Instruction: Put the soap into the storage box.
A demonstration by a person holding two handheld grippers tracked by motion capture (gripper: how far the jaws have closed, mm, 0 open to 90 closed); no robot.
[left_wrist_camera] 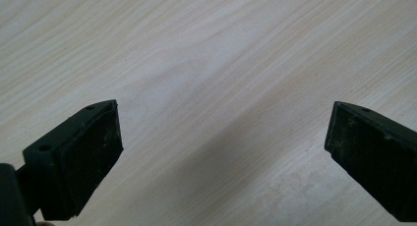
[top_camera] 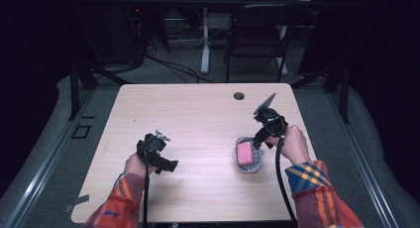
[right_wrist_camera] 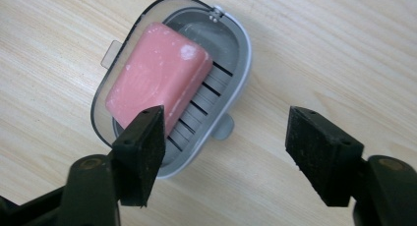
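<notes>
Free room and obstacles. The pale wooden table (top_camera: 198,119) lay bare over its far half and centre, giving open passage there. The one obstacle on the surface was a grey soap dish (top_camera: 248,164) holding a pink soap bar (top_camera: 244,153), right of centre. The right gripper (right_wrist_camera: 226,137) stood over it with jaws spread, one jaw above the dish's rim, perhaps touching it, the other over bare wood. The left gripper (left_wrist_camera: 221,152), jaws wide apart, had only bare tabletop between them. A small round hole (top_camera: 239,95) marked the far edge.
</notes>
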